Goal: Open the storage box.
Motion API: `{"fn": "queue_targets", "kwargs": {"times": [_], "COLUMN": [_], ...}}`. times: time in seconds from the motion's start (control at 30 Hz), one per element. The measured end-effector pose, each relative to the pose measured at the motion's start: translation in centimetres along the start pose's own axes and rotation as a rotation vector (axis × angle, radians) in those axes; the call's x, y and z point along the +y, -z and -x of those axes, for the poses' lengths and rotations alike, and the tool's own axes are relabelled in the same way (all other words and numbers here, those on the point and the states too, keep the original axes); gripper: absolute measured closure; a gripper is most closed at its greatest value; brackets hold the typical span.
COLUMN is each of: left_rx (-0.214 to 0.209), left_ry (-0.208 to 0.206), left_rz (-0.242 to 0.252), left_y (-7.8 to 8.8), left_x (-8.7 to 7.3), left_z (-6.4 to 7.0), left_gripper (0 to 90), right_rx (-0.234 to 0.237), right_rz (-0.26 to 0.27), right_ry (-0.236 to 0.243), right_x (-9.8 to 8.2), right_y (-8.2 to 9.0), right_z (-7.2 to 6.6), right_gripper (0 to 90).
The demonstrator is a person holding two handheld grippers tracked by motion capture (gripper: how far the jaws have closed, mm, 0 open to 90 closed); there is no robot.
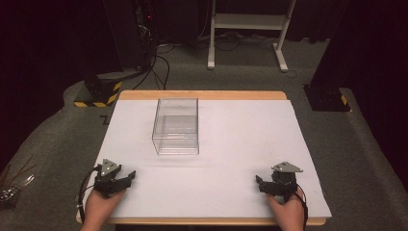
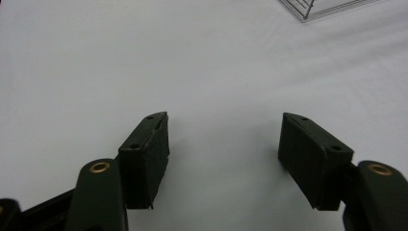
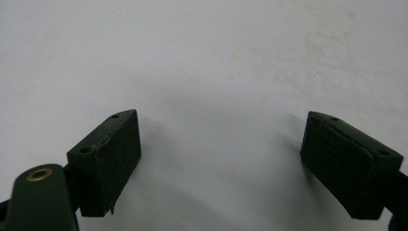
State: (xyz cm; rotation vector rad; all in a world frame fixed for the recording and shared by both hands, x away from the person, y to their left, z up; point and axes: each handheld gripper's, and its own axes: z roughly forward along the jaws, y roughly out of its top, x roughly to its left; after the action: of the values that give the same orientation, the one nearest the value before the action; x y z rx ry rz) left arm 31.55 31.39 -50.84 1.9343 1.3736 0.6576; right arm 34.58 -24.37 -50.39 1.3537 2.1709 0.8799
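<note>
- A clear plastic box (image 1: 176,126) stood open-topped on the white table (image 1: 231,144), left of centre toward the far edge; no label or writing was readable on it.
- One corner of the box (image 2: 327,7) showed at the top of the left gripper view.
- The left hand-held gripper (image 1: 126,177) rested at the near left corner, well apart from the box, jaws spread wide with nothing between.
- The right hand-held gripper (image 1: 259,183) rested at the near right corner, jaws likewise spread and empty.
- Yellow-and-black hazard tape (image 1: 96,102) marked a base on the grey floor beyond the table.
</note>
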Motion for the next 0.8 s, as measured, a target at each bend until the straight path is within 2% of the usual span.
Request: {"fn": "queue_targets", "kwargs": {"times": [0.8], "left_rx": [-0.006], "left_ry": [0.000], "left_rz": [-0.006], "left_y": [0.03], "left_x": [0.06], "left_z": [-0.13], "left_gripper": [35.1], "right_rx": [0.005], "right_rz": [0.001], "right_ry": [-0.001], "right_x": [-0.02], "right_y": [-0.01], "right_z": [0.06], "right_gripper": [14.0]}}
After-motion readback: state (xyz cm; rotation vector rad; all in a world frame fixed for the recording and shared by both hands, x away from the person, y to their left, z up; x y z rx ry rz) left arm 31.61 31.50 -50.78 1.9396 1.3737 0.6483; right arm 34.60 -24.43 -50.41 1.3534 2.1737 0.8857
